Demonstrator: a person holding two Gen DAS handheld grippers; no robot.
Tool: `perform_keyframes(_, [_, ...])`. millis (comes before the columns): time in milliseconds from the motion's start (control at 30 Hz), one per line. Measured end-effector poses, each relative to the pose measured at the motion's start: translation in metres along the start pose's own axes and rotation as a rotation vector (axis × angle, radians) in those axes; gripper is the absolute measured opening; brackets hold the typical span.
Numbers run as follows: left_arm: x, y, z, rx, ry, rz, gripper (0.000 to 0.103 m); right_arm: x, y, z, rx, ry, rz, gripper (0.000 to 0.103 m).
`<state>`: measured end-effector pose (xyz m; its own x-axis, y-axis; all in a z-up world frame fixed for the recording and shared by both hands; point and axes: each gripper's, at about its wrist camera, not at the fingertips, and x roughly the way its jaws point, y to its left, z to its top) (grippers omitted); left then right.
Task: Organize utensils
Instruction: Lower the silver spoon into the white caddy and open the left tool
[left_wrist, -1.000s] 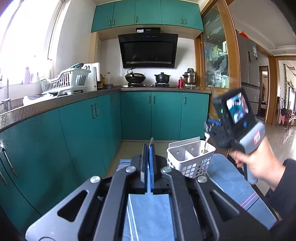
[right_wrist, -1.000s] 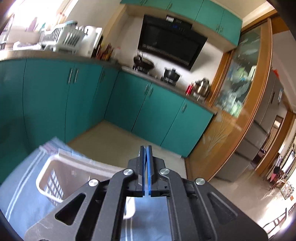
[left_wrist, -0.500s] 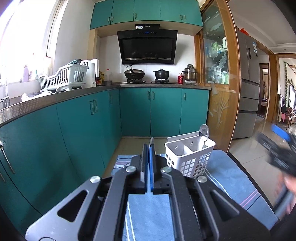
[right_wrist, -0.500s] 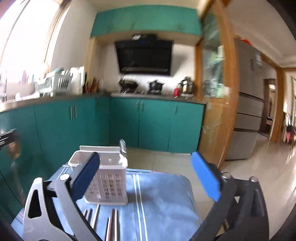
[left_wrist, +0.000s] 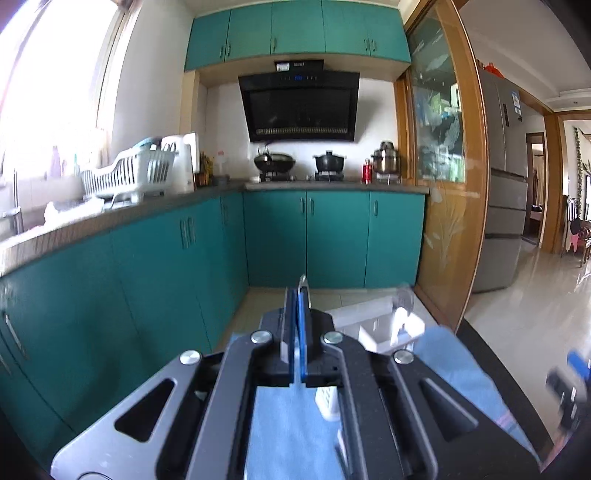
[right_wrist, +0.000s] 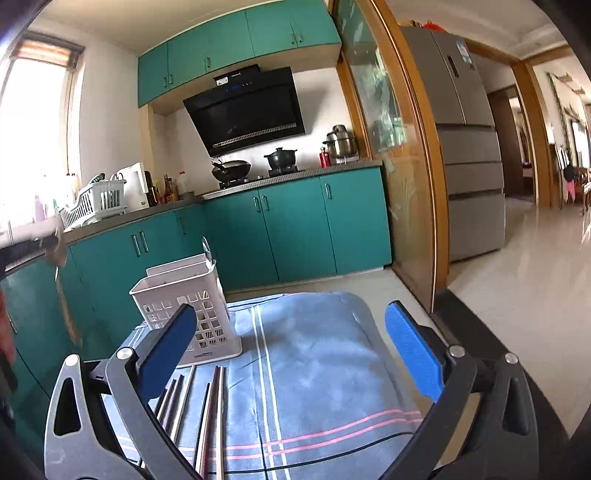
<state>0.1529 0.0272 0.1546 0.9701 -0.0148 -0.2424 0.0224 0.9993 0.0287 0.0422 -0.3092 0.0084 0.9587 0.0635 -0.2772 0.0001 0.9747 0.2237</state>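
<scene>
A white slotted utensil holder (right_wrist: 190, 306) stands on a blue striped cloth (right_wrist: 317, 369), with a spoon (right_wrist: 207, 246) upright in its far compartment. Several metal chopsticks (right_wrist: 207, 402) lie on the cloth in front of it. My right gripper (right_wrist: 291, 350) is open and empty, low over the cloth. My left gripper (left_wrist: 300, 295) is shut on a thin metal utensil (left_wrist: 303, 281) whose tip pokes past the pads; it is held left of and above the holder (left_wrist: 384, 328). In the right wrist view that utensil (right_wrist: 62, 291) hangs blurred at the far left.
Teal cabinets (left_wrist: 177, 266) and a counter with a dish rack (left_wrist: 125, 177) run along the left. A stove with pots (right_wrist: 255, 166) is at the back. A glass door in a wooden frame (right_wrist: 399, 166) and a fridge (right_wrist: 465, 140) stand to the right.
My right gripper let the spoon go into the holder, opened wide and drew back over the cloth. My left gripper lifted and shifted, so the holder sits lower in its view.
</scene>
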Motion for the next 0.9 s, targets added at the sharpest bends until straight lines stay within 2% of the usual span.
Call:
perform_keyframes(167, [0.037,-0.019,0.047,0.025,-0.040,0.031,0.001,0.001,-0.009,0.004,0.034,0.002,0.004,0.100])
perform_keyframes(300, [0.079,-0.038,0.056,0.099,-0.045,0.120,0.001,0.007,-0.014,0.004,0.064,0.021,0.012,0.100])
perform_keyframes(467, [0.129,-0.053,0.028,0.137,0.043,0.160,0.001,0.011,-0.014,0.004,0.064,0.035,0.027,0.100])
perform_keyframes(700, [0.172,-0.059,-0.028,0.145,0.187,0.177,0.005,0.015,-0.017,0.002,0.069,0.058,0.040,0.100])
perform_keyframes(800, [0.166,-0.058,-0.040,0.142,0.161,0.192,0.004,0.016,-0.017,0.002,0.070,0.066,0.043,0.100])
perform_keyframes(900, [0.156,-0.050,-0.031,0.085,0.130,0.163,0.003,0.018,-0.018,0.003,0.078,0.070,0.046,0.100])
